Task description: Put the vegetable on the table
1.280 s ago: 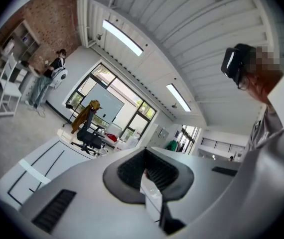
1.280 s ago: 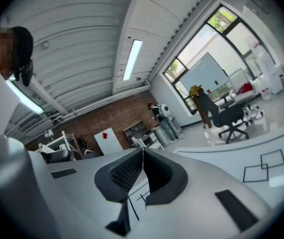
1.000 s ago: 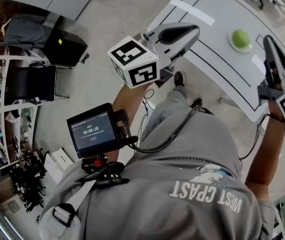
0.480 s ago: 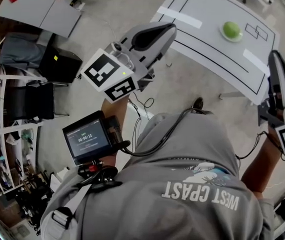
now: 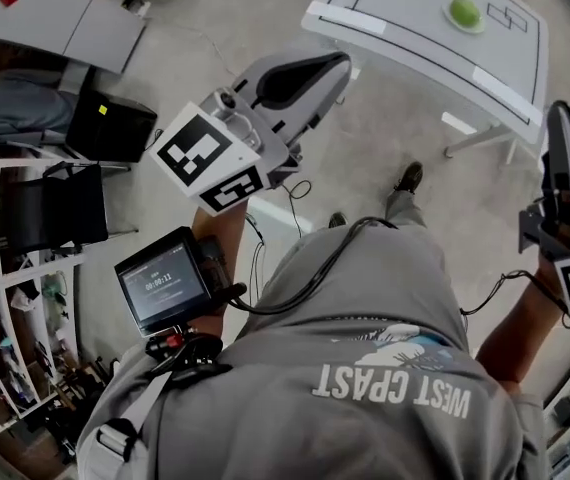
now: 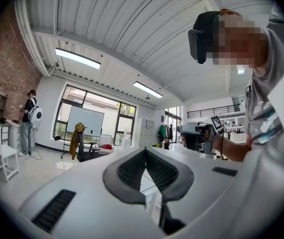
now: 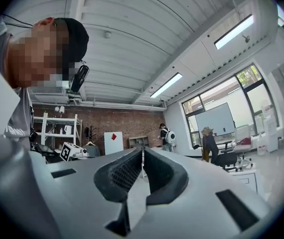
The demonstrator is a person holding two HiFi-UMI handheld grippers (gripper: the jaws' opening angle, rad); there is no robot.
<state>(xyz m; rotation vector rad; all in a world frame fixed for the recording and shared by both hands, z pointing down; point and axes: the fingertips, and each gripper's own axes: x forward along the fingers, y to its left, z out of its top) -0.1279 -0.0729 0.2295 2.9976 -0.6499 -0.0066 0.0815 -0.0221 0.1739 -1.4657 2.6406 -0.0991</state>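
A round green vegetable (image 5: 464, 11) lies on a small white plate (image 5: 477, 26) on the white table (image 5: 395, 18) at the top of the head view. Well short of the table, my left gripper (image 5: 340, 66) is held up over the floor, shut with nothing in it. My right gripper (image 5: 557, 118) is at the right edge, also shut and empty, below the table's near corner. In the left gripper view the jaws (image 6: 145, 151) meet at their tips; in the right gripper view the jaws (image 7: 142, 151) are closed too. Both look across the room, not at the table.
Black lines and white tape strips (image 5: 346, 18) mark the tabletop. At left stand a black chair (image 5: 57, 204), white shelving (image 5: 5, 268) and a dark case (image 5: 107, 126). A handheld screen (image 5: 161, 286) hangs at my chest. Another person with a backpack (image 6: 30, 119) stands far off.
I have backed away from the table: it and the green vegetable slid toward the top of the head view. Both grippers, still shut, dropped lower in that view, farther from the table.
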